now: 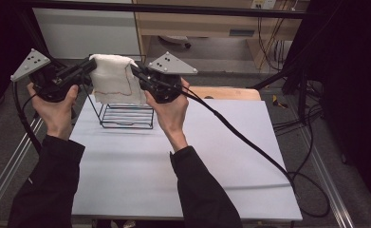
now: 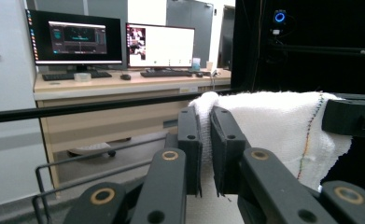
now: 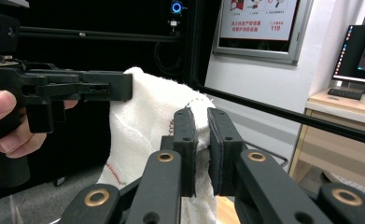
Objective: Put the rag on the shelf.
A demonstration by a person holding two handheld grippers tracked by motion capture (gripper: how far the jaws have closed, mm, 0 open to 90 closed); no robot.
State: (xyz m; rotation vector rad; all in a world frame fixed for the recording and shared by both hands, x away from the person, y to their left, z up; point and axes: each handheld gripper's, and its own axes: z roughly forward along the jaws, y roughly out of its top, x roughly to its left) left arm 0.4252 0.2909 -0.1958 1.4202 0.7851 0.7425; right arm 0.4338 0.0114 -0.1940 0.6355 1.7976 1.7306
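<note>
We see a white cloth [image 1: 111, 78] with a thin red stitched line, multicoloured where it nears our black fingers [image 2: 189, 135]. Below the fingers stands a black wire rack [image 1: 126, 116] on a pale lilac-white bench [image 1: 140, 175]. Our sleeves [image 1: 45, 185] are black.

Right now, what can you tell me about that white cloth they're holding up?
The white cloth looks like a soft, nubbly woven towel with a thin line of coloured stitching near one edge. It hangs in the air above the black wire rack at the far side of the table, stretched between two corners. The left hand-held gripper is shut on one top corner and the right hand-held gripper on the other, so its upper edge runs roughly level and the rest drapes down loosely in front of the rack.
</note>
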